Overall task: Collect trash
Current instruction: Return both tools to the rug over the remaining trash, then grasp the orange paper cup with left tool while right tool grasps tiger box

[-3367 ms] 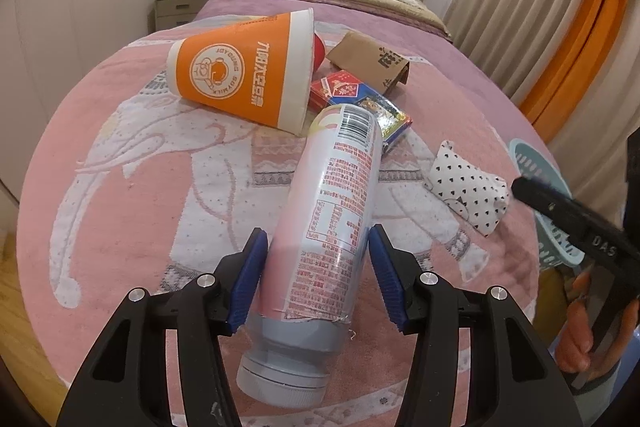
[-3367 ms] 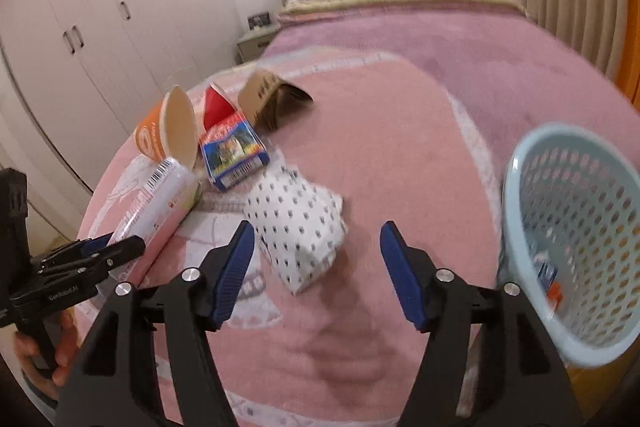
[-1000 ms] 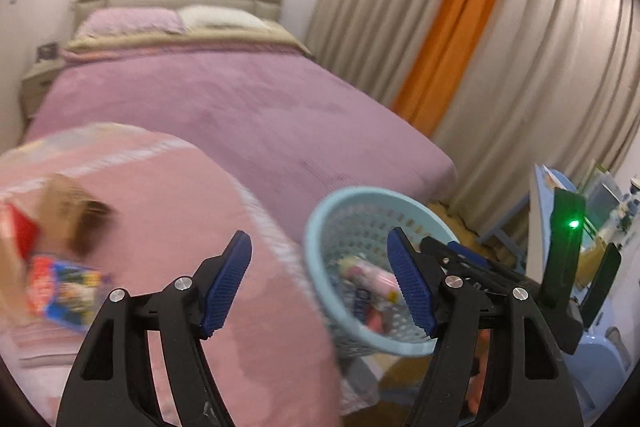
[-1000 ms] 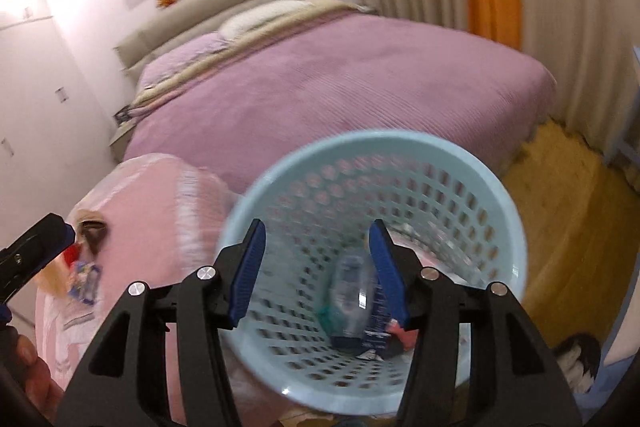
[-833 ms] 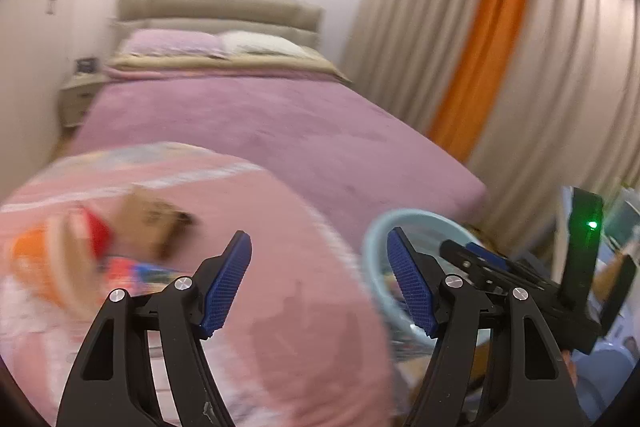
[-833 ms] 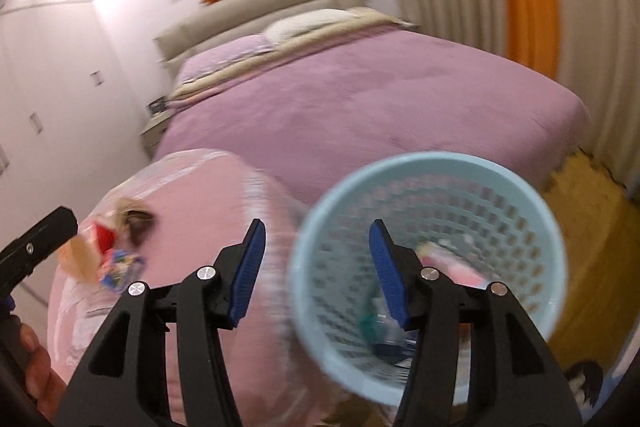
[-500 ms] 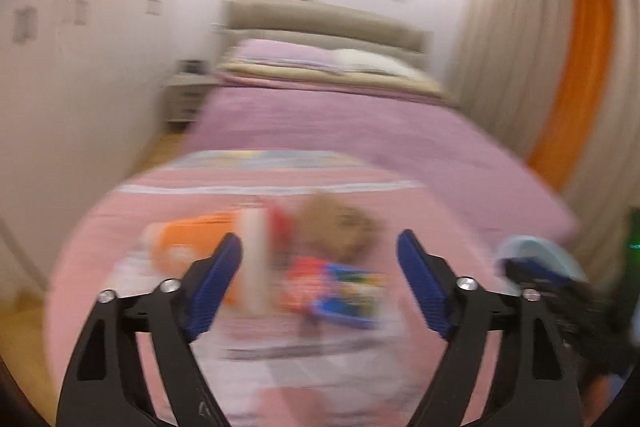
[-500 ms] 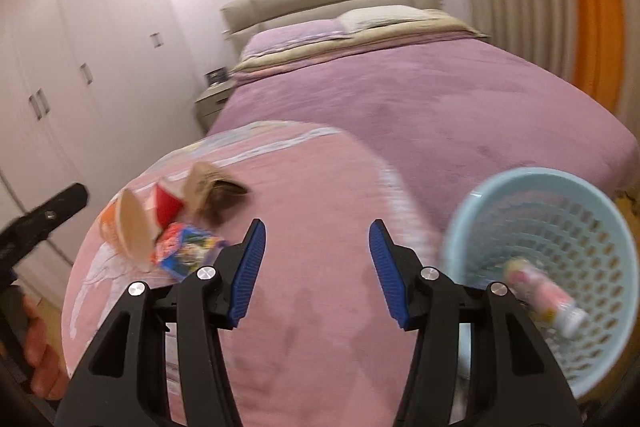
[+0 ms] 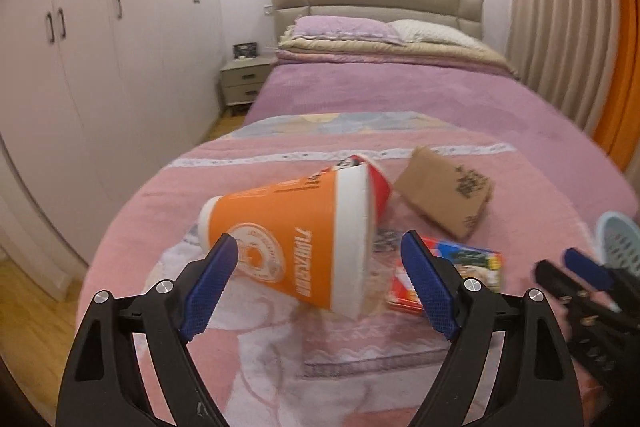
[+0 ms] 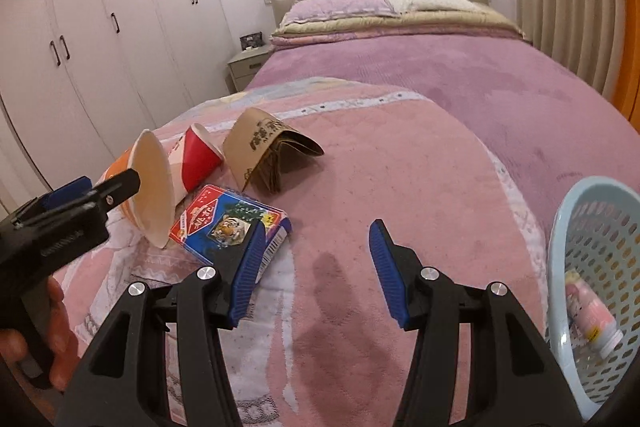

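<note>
My left gripper [image 9: 320, 283] is open and empty, just in front of a large orange paper cup [image 9: 296, 247] lying on its side on the pink blanket [image 9: 532, 195]. A red cup [image 10: 198, 161], a brown paper bag [image 10: 268, 153] and a colourful box [image 10: 230, 223] lie beside it. My right gripper [image 10: 314, 269] is open and empty over bare blanket, right of the box. The light blue basket [image 10: 600, 291] at the right holds a pink bottle [image 10: 592, 315].
The bed [image 9: 400, 95] with pillows stretches behind the blanket. White wardrobes [image 9: 80, 47] and a nightstand [image 9: 244, 83] stand at the left. Curtains [image 9: 560, 7] hang at the right. The right gripper shows at the right edge of the left wrist view [image 9: 584, 283].
The pink bottle that my left gripper was around now lies in the basket. Both grippers have swung back from the basket to the trash on the blanket. The dotted white bag is gone from the blanket.
</note>
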A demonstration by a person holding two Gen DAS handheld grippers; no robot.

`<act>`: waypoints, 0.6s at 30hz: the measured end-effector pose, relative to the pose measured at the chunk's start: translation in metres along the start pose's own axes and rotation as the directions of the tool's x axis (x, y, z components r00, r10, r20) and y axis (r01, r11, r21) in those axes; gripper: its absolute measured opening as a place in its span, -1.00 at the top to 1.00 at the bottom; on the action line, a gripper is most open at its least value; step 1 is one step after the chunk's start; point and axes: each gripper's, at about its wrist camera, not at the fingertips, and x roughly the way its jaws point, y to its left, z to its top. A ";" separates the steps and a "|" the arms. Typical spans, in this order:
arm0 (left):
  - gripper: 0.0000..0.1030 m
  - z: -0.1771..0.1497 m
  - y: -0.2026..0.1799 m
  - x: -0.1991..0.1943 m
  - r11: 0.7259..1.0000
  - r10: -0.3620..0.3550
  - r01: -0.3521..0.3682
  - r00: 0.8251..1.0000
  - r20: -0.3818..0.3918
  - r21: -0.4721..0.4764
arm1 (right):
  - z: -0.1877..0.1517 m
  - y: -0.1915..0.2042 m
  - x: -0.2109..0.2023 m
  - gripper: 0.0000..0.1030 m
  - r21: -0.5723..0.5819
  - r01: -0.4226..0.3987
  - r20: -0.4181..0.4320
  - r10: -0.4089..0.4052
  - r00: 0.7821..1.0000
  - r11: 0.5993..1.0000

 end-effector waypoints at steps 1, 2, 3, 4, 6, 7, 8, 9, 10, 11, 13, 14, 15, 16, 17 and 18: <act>-0.55 -0.002 -0.002 0.004 1.000 0.016 -0.016 1.000 -0.001 0.010 | 0.000 -0.002 0.001 0.02 0.010 -0.010 -0.005 0.010 1.000 1.000; -0.46 -0.004 -0.002 0.007 0.999 0.037 -0.037 0.999 -0.005 0.026 | 0.000 -0.002 0.001 0.02 0.013 -0.013 -0.006 0.013 1.000 1.000; -0.34 -0.005 -0.001 0.010 0.998 0.053 -0.053 0.998 -0.015 0.038 | -0.001 -0.002 0.001 0.02 0.015 -0.015 -0.006 0.015 1.000 1.000; -0.27 -0.006 0.000 0.011 0.998 0.054 -0.053 0.998 -0.026 0.044 | -0.001 -0.002 0.001 0.02 0.017 -0.021 -0.004 0.021 1.000 1.000; -0.10 -0.010 0.008 0.008 0.999 0.019 -0.017 0.999 -0.042 0.035 | -0.001 -0.005 0.000 0.02 0.017 -0.030 -0.001 0.030 1.000 0.999; -0.08 -0.012 0.011 0.005 0.999 0.010 -0.008 0.999 -0.043 0.032 | -0.002 -0.005 -0.001 0.02 0.016 -0.036 0.002 0.036 0.999 0.999; -0.05 -0.015 0.017 0.000 1.000 0.004 -0.003 0.999 -0.041 0.031 | -0.002 -0.005 -0.002 0.02 0.015 -0.043 0.006 0.043 0.999 0.999; -0.03 -0.018 0.021 -0.002 1.000 0.002 0.000 0.999 -0.038 0.030 | -0.002 -0.005 -0.003 0.02 0.014 -0.047 0.008 0.047 0.999 0.999; -0.03 -0.020 0.025 -0.006 1.000 -0.001 0.002 0.999 -0.035 0.028 | -0.002 -0.005 -0.003 0.02 0.012 -0.050 0.010 0.050 0.999 0.999; -0.03 -0.022 0.032 -0.010 1.000 -0.003 0.004 0.999 -0.032 0.021 | -0.002 -0.004 -0.003 0.02 0.011 -0.050 0.011 0.050 0.999 0.999; -0.03 -0.026 0.045 -0.018 1.000 -0.008 0.008 0.999 -0.031 0.000 | -0.001 -0.003 -0.003 0.02 0.007 -0.049 0.010 0.049 0.999 0.999; -0.03 -0.028 0.054 -0.022 1.000 -0.018 0.017 0.999 -0.030 -0.017 | -0.002 -0.002 -0.003 0.02 0.004 -0.047 0.010 0.047 0.999 0.999; -0.03 -0.029 0.062 -0.025 0.999 -0.027 0.026 0.999 -0.029 -0.033 | -0.001 -0.002 -0.003 0.02 0.002 -0.045 0.011 0.045 0.999 0.999; -0.03 -0.030 0.070 -0.027 0.998 -0.033 0.031 0.999 -0.030 -0.048 | -0.001 -0.001 -0.003 0.02 -0.002 -0.042 0.012 0.042 0.999 0.999; -0.03 -0.030 0.078 -0.028 0.997 -0.045 0.043 0.998 -0.035 -0.063 | -0.001 -0.001 -0.003 0.02 -0.004 -0.041 0.013 0.041 0.999 0.999; -0.03 -0.031 0.084 -0.029 0.995 -0.077 0.074 0.996 -0.041 -0.067 | -0.001 -0.001 -0.004 0.02 -0.005 -0.039 0.014 0.039 0.999 0.999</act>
